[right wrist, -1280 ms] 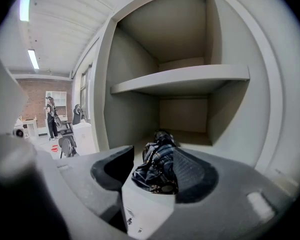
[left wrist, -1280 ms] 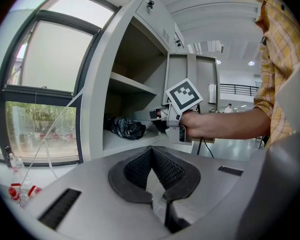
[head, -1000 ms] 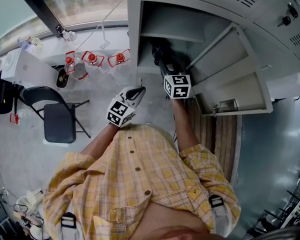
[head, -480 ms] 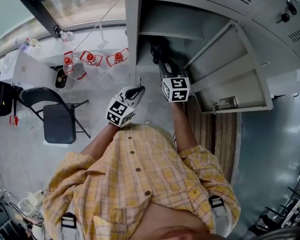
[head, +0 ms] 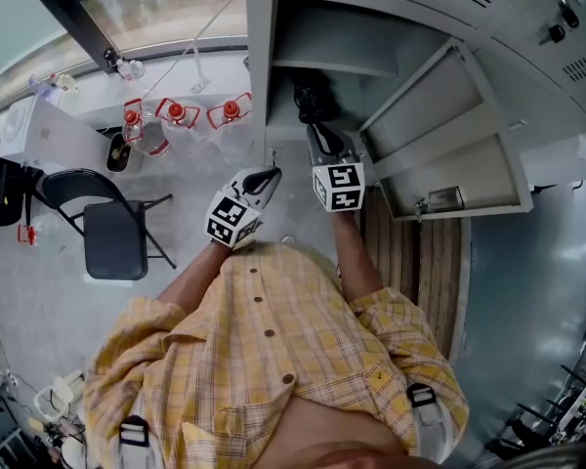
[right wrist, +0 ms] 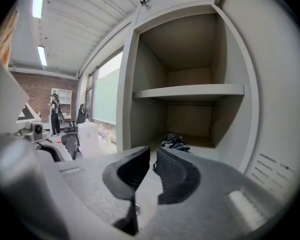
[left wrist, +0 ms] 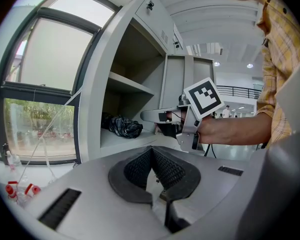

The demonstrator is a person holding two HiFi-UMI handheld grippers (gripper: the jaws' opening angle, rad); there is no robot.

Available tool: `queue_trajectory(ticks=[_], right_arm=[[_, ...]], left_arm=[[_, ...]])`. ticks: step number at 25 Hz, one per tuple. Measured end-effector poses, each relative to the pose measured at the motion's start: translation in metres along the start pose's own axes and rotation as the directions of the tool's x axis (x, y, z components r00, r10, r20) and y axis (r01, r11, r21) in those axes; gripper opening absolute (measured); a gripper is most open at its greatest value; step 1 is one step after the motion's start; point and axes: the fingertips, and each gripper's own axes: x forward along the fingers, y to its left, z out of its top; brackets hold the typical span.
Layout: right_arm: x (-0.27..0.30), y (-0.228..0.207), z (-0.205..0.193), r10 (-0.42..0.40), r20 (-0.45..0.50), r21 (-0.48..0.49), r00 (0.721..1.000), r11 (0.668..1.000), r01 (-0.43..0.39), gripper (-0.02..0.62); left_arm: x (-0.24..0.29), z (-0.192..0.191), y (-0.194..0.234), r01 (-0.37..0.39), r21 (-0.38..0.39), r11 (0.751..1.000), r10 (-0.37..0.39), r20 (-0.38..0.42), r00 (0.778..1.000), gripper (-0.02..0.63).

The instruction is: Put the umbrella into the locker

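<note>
umbrella (head: 313, 101): lies inside the locker (head: 257, 66), behind its front edge.
right gripper (head: 322, 143): before the opening, jaws just closing, narrow empty gap.
left gripper (head: 267, 177): jaws pressed together, empty.

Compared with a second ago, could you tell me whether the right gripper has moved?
Yes. The right gripper has drawn back from the locker toward the person; its empty jaws have just been closing.

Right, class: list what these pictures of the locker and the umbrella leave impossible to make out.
- Umbrella: left gripper view, a dark bundle in shadow; handle and strap indistinct.
- Locker: head view, the shelf hides the lower compartment's back.
- Door fitting: head view, too small to identify.
- Red-capped bottles: head view, labels too small.
- Distant people: right gripper view, tiny.
</note>
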Motion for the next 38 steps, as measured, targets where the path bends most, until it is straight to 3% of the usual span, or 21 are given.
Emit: queue_trajectory(ticks=[8, 16, 25, 38], right_arm=[[-0.015, 0.019, -0.006, 0.035, 0.016, -0.036, 0.999, 0.999, -0.035, 0.001], [-0.031, 0.029, -0.014, 0.047, 0.025, -0.007, 0.999, 0.999, -0.046, -0.002], [-0.046, 0.045, -0.032, 0.056, -0.007, -0.040, 0.998, 0.998, -0.057, -0.002], [-0.062, 0.056, -0.041, 0.099, 0.009, 0.021, 0.995, 0.995, -0.099, -0.002]], left_arm=[[-0.004, -0.007, -0.003, 0.009, -0.012, 1.000, -0.009, -0.004, 1.000, 0.005], [-0.010, -0.010, -0.008, 0.012, -0.018, 1.000, -0.012, -0.004, 1.000, 0.005], [-0.010, -0.013, -0.016, 0.023, -0.024, 0.999, -0.023, -0.006, 1.000, 0.005], [-0.009, -0.012, -0.020, 0.026, -0.018, 1.000, -0.026, -0.004, 1.000, 0.005]])
